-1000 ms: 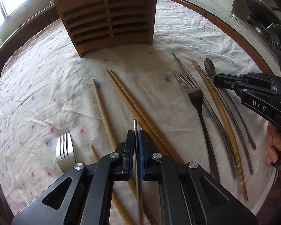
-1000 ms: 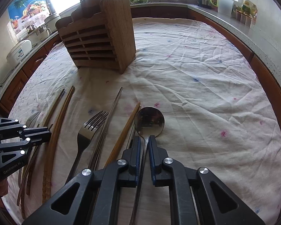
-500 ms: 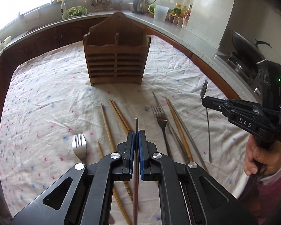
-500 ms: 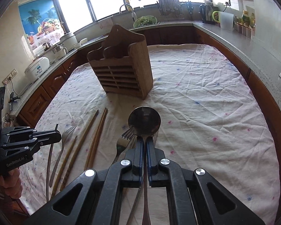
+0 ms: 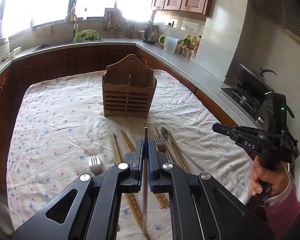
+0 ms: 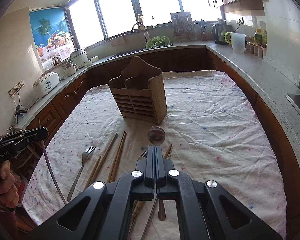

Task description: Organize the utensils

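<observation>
A slatted wooden utensil holder [image 5: 129, 95] stands upright on the cloth-covered table; it also shows in the right wrist view [image 6: 140, 98]. My left gripper [image 5: 145, 143] is shut on a thin metal chopstick [image 5: 145, 180], held above the table. My right gripper [image 6: 155, 150] is shut on a metal spoon [image 6: 156, 136], its bowl sticking out in front of the fingertips. Wooden chopsticks [image 6: 118, 156], a fork [image 6: 84, 162] and another spoon [image 5: 165, 133] lie on the cloth below both grippers. The right gripper also shows at the right in the left wrist view [image 5: 216, 128].
The floral tablecloth [image 6: 210, 130] covers the table. A kitchen counter with sink, kettle [image 5: 150, 35] and jars runs around the back and right. A stove with a wok [image 5: 248, 80] stands at the right. A rice cooker [image 6: 46, 84] sits on the left counter.
Both grippers have risen well above the table and tilted up, each carrying its utensil. The holder now shows farther away and the kitchen behind has come into view.
</observation>
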`<state>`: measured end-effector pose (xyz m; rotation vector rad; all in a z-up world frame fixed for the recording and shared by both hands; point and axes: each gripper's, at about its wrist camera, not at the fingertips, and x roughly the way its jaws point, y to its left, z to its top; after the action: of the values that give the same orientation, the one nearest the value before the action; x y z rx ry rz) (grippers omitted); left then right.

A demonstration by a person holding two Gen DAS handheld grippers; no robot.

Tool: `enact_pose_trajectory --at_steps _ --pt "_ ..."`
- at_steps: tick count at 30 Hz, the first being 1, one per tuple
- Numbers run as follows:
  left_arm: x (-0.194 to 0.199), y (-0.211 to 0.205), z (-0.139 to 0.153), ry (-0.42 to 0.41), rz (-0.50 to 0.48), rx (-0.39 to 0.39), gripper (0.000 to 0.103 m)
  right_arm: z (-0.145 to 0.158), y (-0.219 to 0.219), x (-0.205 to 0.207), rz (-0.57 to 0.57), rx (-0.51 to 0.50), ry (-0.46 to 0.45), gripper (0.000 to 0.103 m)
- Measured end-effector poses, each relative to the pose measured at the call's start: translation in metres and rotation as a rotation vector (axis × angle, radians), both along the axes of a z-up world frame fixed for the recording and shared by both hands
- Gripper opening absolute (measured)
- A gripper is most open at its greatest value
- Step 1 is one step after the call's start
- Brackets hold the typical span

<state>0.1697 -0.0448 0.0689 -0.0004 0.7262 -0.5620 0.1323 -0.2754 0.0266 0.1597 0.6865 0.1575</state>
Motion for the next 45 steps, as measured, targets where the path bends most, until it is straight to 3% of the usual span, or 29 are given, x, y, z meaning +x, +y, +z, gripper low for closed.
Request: enact_pose_trajectory --at_steps 3,4,6,8,21,24,26,34,35,37,40,45 --pt "0.0 0.003 -0.001 0.004 0.007 -0.008 0.004 -0.011 -0.005 0.007 -0.025 0.001 0.033 0.003" --pt "0.001 0.004 -0.002 0.006 0.011 -0.01 0.004 -0.017 -0.006 0.012 -0.023 0.012 0.05 0.009" --pt "0.001 0.007 -0.002 0.009 0.016 -0.02 0.004 -0.032 -0.01 0.022 -0.033 0.034 0.102 0.03" --pt "0.002 0.01 -0.002 0.011 0.019 -0.026 0.004 -0.045 -0.008 0.028 -0.016 0.032 0.119 0.036" --pt "0.007 0.012 0.006 0.003 0.011 -0.058 0.004 -0.098 0.02 0.102 0.114 -0.146 0.27 0.033" --pt "0.008 0.012 0.006 0.005 0.011 -0.065 0.004 -0.107 0.025 0.114 0.119 -0.209 0.288 0.023" --pt "0.009 0.012 0.006 0.006 0.011 -0.067 0.004 -0.107 0.025 0.116 0.108 -0.238 0.282 0.003" --pt "0.011 0.011 0.007 0.003 0.004 -0.076 0.004 -0.092 0.01 0.107 0.1 -0.176 0.25 0.001" --pt "0.011 0.011 0.007 0.002 0.003 -0.077 0.004 -0.091 0.008 0.108 0.114 -0.142 0.258 0.007" --pt "0.012 0.011 0.007 0.003 0.001 -0.08 0.004 -0.089 0.011 0.106 0.171 -0.078 0.266 0.01" --pt "0.011 0.011 0.008 -0.001 -0.001 -0.084 0.004 -0.089 0.027 0.098 0.227 -0.038 0.28 0.047" --pt "0.012 0.014 0.008 0.0 0.002 -0.085 0.004 -0.106 0.053 0.094 0.25 -0.007 0.333 0.048"
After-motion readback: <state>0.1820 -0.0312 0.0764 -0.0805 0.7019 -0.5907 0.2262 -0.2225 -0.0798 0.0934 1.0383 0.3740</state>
